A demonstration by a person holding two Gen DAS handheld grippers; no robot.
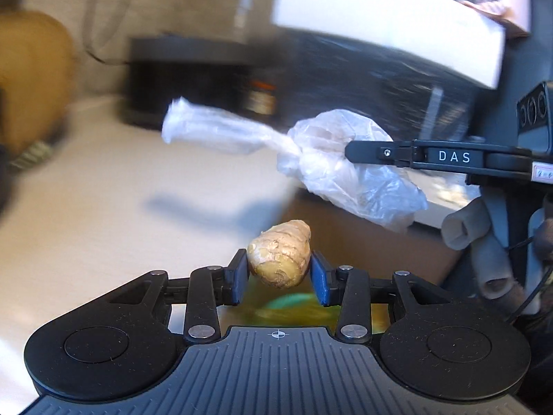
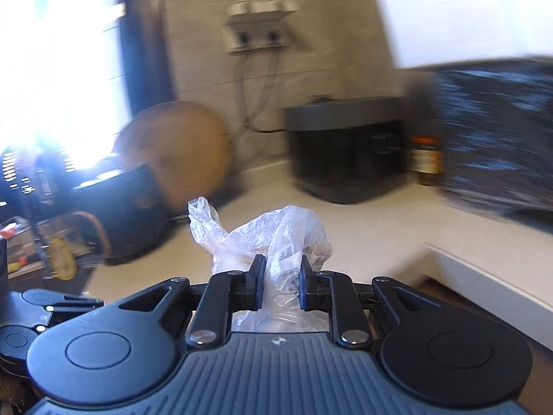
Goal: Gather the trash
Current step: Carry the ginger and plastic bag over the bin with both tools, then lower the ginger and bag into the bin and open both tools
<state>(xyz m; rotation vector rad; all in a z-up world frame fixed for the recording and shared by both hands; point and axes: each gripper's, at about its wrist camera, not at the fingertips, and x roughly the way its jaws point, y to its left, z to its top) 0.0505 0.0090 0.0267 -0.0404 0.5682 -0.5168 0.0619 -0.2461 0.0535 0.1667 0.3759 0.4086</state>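
Countertop (image 2: 363,228), pale and blurred by motion, fills the background in both views, so carrying looks like the step in hand. Above it the right gripper (image 2: 279,278) clenches a crumpled clear plastic bag (image 2: 273,238), and the left gripper (image 1: 279,269) pinches a ginger piece (image 1: 280,254) between its blue pads. Next, I judge, both loads need a bin, which neither view clearly shows. Only the left wrist view shows the bag's full length, with a twisted tail trailing left; only the right wrist view shows the wall socket (image 2: 257,31) and the round wooden board (image 2: 179,145).
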